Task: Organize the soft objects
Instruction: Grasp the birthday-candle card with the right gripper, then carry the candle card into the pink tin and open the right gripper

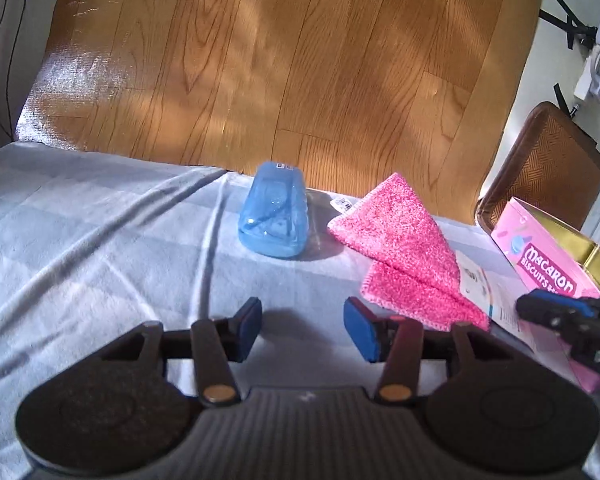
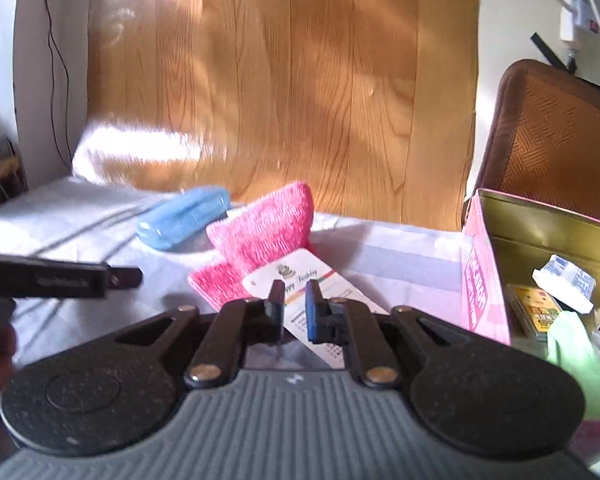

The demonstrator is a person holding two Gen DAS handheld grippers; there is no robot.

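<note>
Left gripper spread, empty; right gripper narrowly parted over birthday card — approach step; next, pinch pink cloth.

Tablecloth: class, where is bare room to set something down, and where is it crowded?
Free: the wrinkled tablecloth left of the blue case, and the strip between the case and the left gripper. Crowded: right side, with pink cloth, card and macaron tin.

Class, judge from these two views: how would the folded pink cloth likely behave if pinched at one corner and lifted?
The pink cloth looks fluffy and folded, so it would probably droop and unfold. Its pile suggests a good, non-slippery grip. It seems light and unlikely to roll.
</note>
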